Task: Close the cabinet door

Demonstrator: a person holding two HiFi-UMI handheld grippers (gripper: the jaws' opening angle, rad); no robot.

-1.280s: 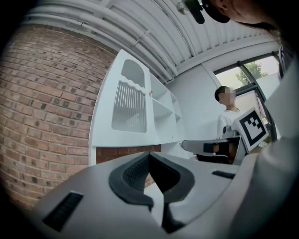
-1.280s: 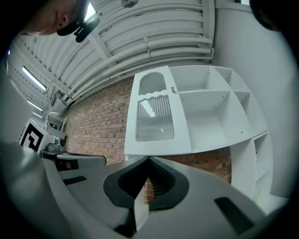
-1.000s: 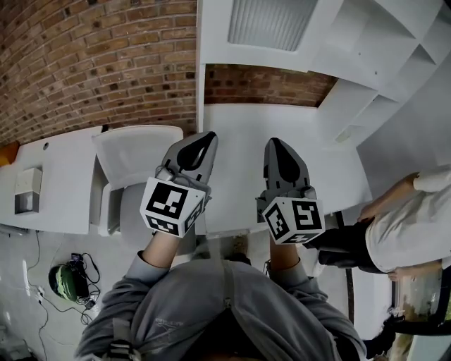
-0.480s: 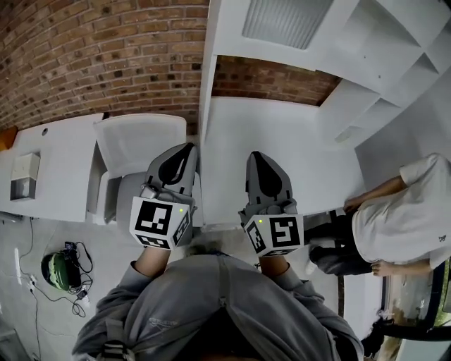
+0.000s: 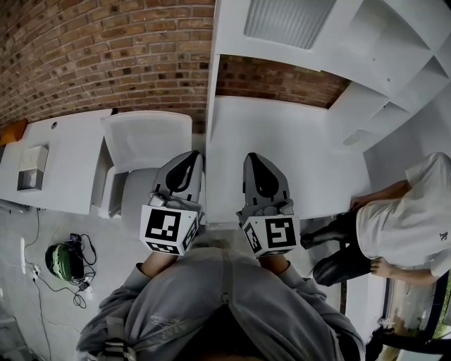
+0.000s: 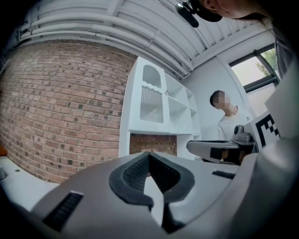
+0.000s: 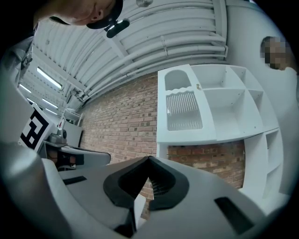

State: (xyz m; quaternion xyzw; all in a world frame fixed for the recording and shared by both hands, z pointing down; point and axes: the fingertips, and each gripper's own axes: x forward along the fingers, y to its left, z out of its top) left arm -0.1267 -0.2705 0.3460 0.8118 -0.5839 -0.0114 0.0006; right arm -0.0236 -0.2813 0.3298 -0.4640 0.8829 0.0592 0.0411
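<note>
The white cabinet [image 5: 282,151] stands against the brick wall, straight ahead of me. Its upper door, with a ribbed panel [image 5: 285,21] [image 7: 183,111] and a small knob [image 7: 198,86], looks flush with the cabinet front. Open shelves [image 7: 224,105] sit to its right. My left gripper [image 5: 192,156] [image 6: 149,154] and right gripper [image 5: 255,158] [image 7: 149,158] hang side by side in front of the cabinet's counter, apart from it. Both point at the cabinet. Each has its tips together, with nothing between them.
A person in a white shirt [image 5: 402,225] stands close at the right. A white chair [image 5: 144,141] and a white table [image 5: 56,162] are on the left by the brick wall [image 5: 106,56]. A green helmet [image 5: 60,261] with cables lies on the floor.
Both grippers have drawn back from the cabinet toward my body and sunk a little. They stayed shut. The person at the right has shifted.
</note>
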